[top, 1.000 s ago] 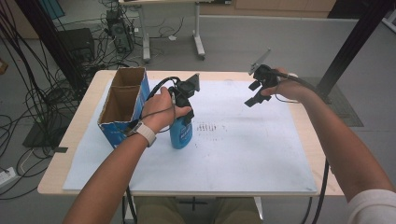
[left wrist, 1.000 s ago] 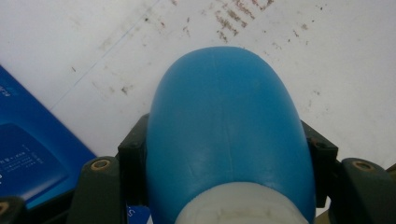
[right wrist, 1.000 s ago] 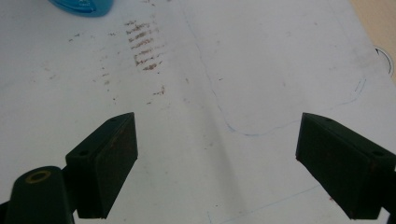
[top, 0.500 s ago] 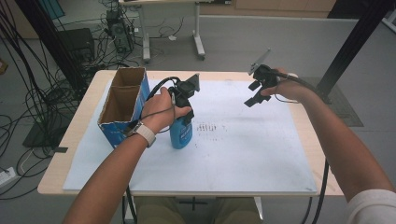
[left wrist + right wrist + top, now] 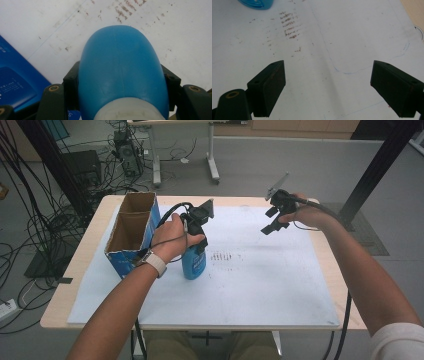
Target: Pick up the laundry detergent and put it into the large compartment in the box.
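A blue plastic bottle (image 5: 194, 263) stands upright on the white sheet (image 5: 250, 285) near the table's middle left. My left gripper (image 5: 193, 245) comes down on it from above and is shut on its upper part. In the left gripper view the jaws press both sides of the blue bottle (image 5: 120, 65), just below its white neck. My right gripper (image 5: 270, 220) hovers above the sheet's far right part, open and holding nothing. In the right gripper view, the right gripper (image 5: 328, 87) has bare stained paper between its jaws, and the bottle's base (image 5: 257, 3) shows at the top edge.
An open cardboard box (image 5: 131, 227) with blue sides stands on the table's left part, close beside the bottle; its blue side (image 5: 15, 85) shows in the left gripper view. Brown smudges (image 5: 226, 257) mark the sheet right of the bottle. The wooden table edge (image 5: 340, 285) runs along the right.
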`<state>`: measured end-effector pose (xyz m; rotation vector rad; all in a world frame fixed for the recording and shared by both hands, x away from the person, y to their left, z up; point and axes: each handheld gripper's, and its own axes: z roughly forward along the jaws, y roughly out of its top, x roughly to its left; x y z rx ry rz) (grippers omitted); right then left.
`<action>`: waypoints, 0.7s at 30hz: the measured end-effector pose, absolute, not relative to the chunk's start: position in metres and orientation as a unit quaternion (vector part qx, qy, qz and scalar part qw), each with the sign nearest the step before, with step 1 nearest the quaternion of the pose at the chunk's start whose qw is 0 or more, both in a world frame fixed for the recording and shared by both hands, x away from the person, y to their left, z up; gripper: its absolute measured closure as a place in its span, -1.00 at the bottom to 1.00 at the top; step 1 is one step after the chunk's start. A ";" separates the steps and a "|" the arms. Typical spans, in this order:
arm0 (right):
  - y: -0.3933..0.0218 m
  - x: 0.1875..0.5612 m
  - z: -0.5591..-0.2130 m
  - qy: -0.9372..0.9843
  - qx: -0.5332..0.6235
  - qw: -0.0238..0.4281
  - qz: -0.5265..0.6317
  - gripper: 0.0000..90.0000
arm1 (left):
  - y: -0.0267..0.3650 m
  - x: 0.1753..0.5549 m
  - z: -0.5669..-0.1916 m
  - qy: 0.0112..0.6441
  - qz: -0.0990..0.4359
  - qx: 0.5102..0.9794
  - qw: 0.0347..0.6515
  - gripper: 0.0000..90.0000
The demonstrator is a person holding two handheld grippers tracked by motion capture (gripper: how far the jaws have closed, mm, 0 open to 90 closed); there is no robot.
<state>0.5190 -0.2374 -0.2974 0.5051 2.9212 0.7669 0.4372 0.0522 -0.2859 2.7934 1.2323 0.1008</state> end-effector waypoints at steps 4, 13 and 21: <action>-0.238 0.519 -0.297 0.952 0.165 0.040 0.253 -0.72 | 0.052 0.437 -0.286 0.403 0.033 0.913 0.044 -0.17; -0.238 0.518 -0.295 0.952 0.166 0.042 0.253 -0.72 | 0.052 0.437 -0.286 0.404 0.033 0.913 0.044 -0.17; -0.237 0.518 -0.294 0.952 0.165 0.043 0.255 -0.72 | 0.052 0.437 -0.286 0.405 0.033 0.913 0.044 -0.17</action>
